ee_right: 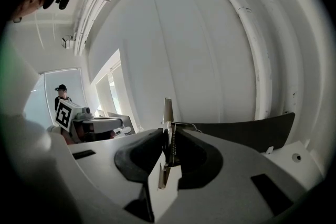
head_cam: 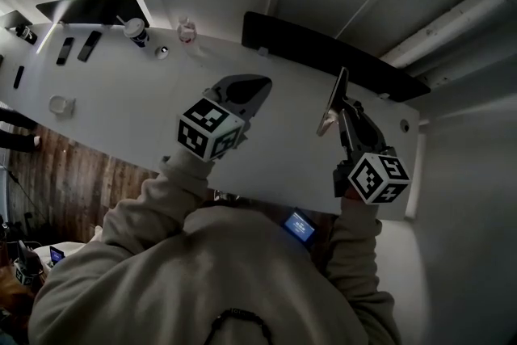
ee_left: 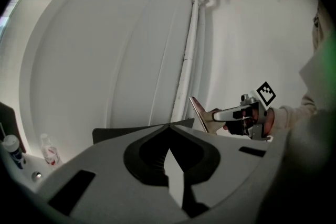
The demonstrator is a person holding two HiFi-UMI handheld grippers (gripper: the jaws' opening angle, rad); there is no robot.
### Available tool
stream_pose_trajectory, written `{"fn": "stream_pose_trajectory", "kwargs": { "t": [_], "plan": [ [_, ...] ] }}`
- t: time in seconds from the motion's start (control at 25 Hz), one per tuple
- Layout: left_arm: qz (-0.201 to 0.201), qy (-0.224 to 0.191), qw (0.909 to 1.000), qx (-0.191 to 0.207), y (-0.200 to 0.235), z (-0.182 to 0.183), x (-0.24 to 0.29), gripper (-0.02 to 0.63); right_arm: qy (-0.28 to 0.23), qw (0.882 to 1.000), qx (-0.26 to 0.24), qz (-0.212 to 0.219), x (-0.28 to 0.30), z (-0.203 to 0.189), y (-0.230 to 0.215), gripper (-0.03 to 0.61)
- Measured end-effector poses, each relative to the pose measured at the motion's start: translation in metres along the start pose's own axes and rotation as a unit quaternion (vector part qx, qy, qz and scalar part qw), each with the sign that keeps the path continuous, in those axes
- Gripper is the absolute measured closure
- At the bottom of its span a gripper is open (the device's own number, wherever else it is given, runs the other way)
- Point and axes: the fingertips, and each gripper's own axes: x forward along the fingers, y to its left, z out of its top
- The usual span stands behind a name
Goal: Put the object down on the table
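A thin, flat tan object [head_cam: 338,91] stands on edge above the white table [head_cam: 121,113], and my right gripper [head_cam: 335,115] is shut on its lower part. In the right gripper view the object [ee_right: 167,112] shows edge-on between the jaws, with a wire spiral along it. From the left gripper view I see its flat face [ee_left: 201,114] held up at the right. My left gripper [head_cam: 245,90] hovers over the table's middle, to the left of the object, its jaws shut with nothing between them.
A long dark panel [head_cam: 323,52] stands along the table's far edge, and another [head_cam: 93,8] at the far left. A lidded cup [head_cam: 135,30], a small bottle [head_cam: 187,31] and dark flat devices [head_cam: 89,46] lie on the left part. Wooden floor shows below.
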Motion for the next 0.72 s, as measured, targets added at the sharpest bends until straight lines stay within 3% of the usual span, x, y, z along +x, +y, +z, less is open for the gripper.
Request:
{"fn": "stream_pose_trajectory", "kwargs": {
  "t": [0.72],
  "plan": [
    [-0.002,0.031,0.9993,-0.020,-0.003,-0.040,0.014,0.617,0.037,0.999,0.019,0.004,0.012,-0.037,-0.011,0.488]
  ]
}}
